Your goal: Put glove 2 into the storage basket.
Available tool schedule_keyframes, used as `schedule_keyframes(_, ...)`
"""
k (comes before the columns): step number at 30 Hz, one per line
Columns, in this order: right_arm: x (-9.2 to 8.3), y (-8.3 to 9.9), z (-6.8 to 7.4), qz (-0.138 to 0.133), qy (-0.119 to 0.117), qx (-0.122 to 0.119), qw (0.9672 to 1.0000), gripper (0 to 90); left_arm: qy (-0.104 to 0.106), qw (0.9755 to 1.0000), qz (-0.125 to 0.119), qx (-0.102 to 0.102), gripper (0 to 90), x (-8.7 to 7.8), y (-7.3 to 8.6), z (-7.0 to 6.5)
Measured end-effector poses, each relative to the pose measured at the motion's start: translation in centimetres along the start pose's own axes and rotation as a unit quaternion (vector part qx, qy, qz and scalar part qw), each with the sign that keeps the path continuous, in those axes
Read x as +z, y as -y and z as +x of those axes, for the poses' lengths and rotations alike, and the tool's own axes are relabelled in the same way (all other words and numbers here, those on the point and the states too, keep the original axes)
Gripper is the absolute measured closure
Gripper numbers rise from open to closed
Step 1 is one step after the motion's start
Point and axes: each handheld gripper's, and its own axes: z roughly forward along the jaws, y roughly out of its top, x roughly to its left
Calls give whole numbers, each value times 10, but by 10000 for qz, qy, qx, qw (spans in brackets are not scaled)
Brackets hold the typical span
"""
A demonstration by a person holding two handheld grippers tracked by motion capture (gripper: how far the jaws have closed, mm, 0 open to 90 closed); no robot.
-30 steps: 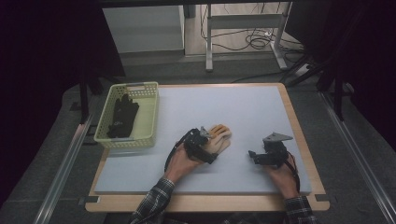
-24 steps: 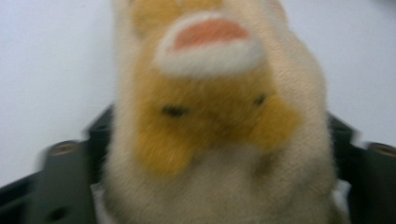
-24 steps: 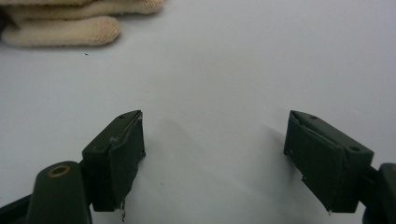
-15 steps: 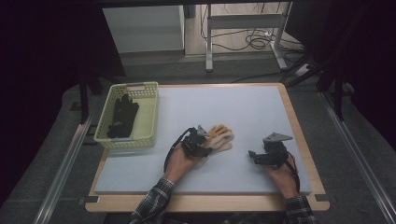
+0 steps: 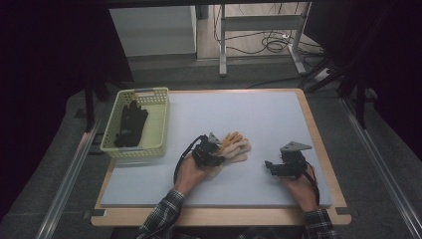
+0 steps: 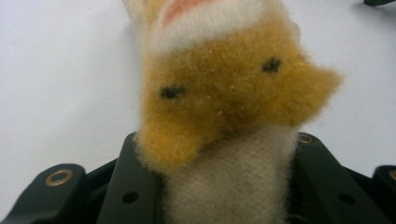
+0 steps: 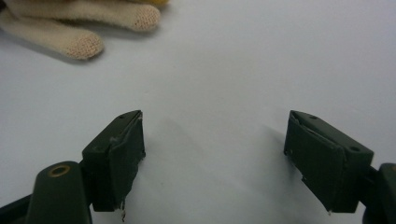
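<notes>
A fuzzy cream glove with an orange-brown patch point(image 5: 238, 146) lies near the middle of the pale mat point(image 5: 259, 112), fingers pointing right. My left gripper point(image 5: 214, 152) is at its cuff end. Its jaws have just been closing and now pinch the cream cuff of the glove point(image 6: 224, 93) between them, so the left gripper point(image 6: 229, 191) is shut on it. My right gripper point(image 5: 271, 167) rests low over the mat to the right, apart from the glove. Seen in its own view, the right gripper point(image 7: 215, 154) is open with bare mat between the jaws, and the glove's fingertips point(image 7: 84, 44) lie farther off.
A pale green basket point(image 5: 160, 124) stands at the mat's left edge with a pair of black gloves point(image 5: 130, 124) inside. The mat sits on a wooden table point(image 5: 318, 129). Beyond the table, metal stand legs and cables lie on the floor.
The left gripper's jaws have drawn in on the glove's cuff, with the hand shifting only slightly. The right gripper has kept still.
</notes>
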Motion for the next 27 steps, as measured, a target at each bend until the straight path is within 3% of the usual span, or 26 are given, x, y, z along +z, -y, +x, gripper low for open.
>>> schedule_keyframes(7,0,0,0,-1,-1,3,10000,196,-84,9998,-139,-134,626,-13,-4,7)
schedule_keyframes(16,0,0,0,-3,1,4,10000,196,-276,9988,-262,-311,623,-42,-12,22)
schedule_keyframes(27,0,0,0,-3,2,5,10000,196,-712,9948,-358,-633,619,-82,-22,48)
